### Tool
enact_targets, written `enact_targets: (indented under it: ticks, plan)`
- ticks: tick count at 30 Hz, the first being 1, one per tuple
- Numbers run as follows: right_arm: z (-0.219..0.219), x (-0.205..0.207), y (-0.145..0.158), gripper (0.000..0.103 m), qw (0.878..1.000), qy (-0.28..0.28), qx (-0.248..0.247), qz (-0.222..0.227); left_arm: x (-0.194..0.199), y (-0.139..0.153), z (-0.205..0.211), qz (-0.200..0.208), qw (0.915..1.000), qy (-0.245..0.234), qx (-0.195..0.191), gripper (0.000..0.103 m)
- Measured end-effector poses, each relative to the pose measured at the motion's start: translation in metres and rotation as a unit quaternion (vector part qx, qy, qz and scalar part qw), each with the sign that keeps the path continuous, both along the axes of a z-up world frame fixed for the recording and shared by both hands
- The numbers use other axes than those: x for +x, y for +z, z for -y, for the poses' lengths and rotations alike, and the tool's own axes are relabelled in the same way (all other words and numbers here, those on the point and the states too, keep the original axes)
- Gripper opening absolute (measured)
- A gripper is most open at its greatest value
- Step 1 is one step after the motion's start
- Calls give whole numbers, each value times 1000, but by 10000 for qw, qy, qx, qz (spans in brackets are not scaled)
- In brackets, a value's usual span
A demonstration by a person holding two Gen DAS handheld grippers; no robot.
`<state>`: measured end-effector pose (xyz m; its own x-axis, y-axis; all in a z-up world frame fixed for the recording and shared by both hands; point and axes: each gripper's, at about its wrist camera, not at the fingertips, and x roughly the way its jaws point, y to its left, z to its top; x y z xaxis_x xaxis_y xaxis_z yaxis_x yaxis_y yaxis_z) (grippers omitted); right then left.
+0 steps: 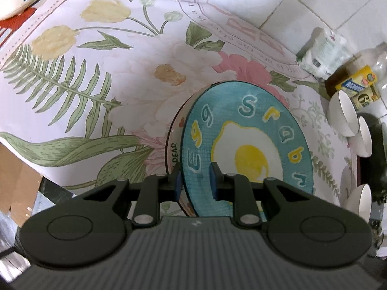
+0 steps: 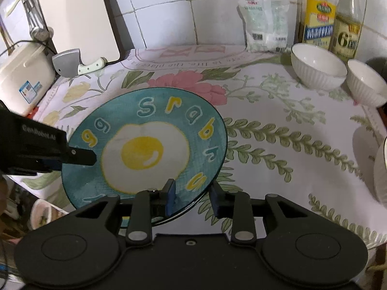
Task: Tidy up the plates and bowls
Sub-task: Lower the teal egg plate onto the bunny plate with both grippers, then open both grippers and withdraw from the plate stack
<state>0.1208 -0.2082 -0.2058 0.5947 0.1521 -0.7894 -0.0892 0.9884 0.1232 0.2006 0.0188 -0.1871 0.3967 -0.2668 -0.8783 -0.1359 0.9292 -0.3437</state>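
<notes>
A blue plate [image 1: 246, 130] painted with a fried egg is held tilted above the flowered tablecloth [image 1: 96, 72]. My left gripper [image 1: 196, 183] is shut on its near rim, one pad on the face and one underneath. Beneath it lies a second plate [image 1: 174, 142] lettered "BEAR". In the right wrist view the blue plate [image 2: 145, 145] has the left gripper's upper finger [image 2: 79, 156] clamped on its left rim. My right gripper [image 2: 193, 199] is open with the plate's near rim between its pads; the right pad stands off the edge. White ribbed bowls [image 2: 316, 65] [image 2: 365, 82] sit at the back right.
A cleaver [image 2: 72, 62], a cutting board [image 2: 79, 19] and a rice cooker [image 2: 21, 82] stand at the back left. Two oil bottles [image 2: 316, 21] and a white bag [image 2: 266, 21] line the tiled wall. Another white dish [image 2: 381, 174] shows at the right edge.
</notes>
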Motion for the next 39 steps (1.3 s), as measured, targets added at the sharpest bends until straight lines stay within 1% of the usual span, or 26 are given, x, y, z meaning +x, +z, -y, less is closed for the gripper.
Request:
enact_targets:
  ticks: [2, 4, 6, 11, 13, 14, 15, 16, 21, 24, 25, 26, 27, 28, 29, 31, 34, 36, 39]
  plan:
    - [-3, -2, -3, 39, 9997, 49, -152, 157, -1, 0, 0, -6, 10000, 2, -30, 21]
    - [-2, -3, -5, 40, 9995, 55, -201, 249, -1, 0, -3, -50, 9999, 45, -119, 23]
    - [0, -3, -7, 40, 9994, 36, -201, 284, -2, 0, -4, -99, 9998, 52, -155, 23]
    - [1, -2, -9, 40, 9993, -12, -139, 342, -6, 4, 1, -58, 10000, -20, 6, 23]
    - [2, -3, -10, 40, 9992, -32, -117, 375, -7, 6, 4, 15, 9999, -63, 150, 22]
    - [3, -3, -10, 40, 9992, -37, -107, 391, -7, 7, 7, 76, 9994, -125, 299, 21]
    - [2, -4, -10, 40, 9991, -39, -102, 409, -8, 8, 10, 134, 9986, -161, 477, 16]
    - [2, -4, -10, 40, 9990, -43, -103, 423, -9, 9, 11, 169, 9982, -188, 552, 16]
    - [5, -5, -12, 40, 9989, -109, -12, 456, -10, 13, 17, 131, 9968, -218, 758, 17]
    - [4, -8, -14, 40, 9985, -122, 0, 542, -9, 15, 21, 15, 9966, -15, 818, 18]
    - [3, -9, -14, 40, 9983, -117, -29, 571, -9, 16, 24, 6, 9955, 1, 948, 19]
    - [2, -9, -15, 40, 9984, -103, -93, 548, -10, 17, 29, 10, 9930, -6, 1184, 21]
    - [1, -11, -15, 40, 9981, -88, -97, 600, -12, 19, 34, 138, 9888, -58, 1482, 21]
    - [1, -12, -13, 38, 9976, -78, -75, 683, -15, 21, 39, 304, 9859, -166, 1636, 21]
    - [1, -12, -15, 35, 9978, -56, -127, 648, -16, 22, 41, 325, 9854, -271, 1652, 21]
    - [3, -13, -16, 35, 9976, -73, -12, 684, -16, 21, 41, 250, 9896, -308, 1383, 20]
    - [7, -11, -16, 35, 9979, -121, 131, 619, -17, 21, 45, 264, 9876, -361, 1503, 20]
    - [8, -13, -13, 35, 9981, -80, 131, 592, -19, 23, 43, 204, 9887, -337, 1448, 20]
    - [16, -20, 1, 36, 9972, -4, 215, 722, -25, 35, 41, 210, 9907, -342, 1303, 21]
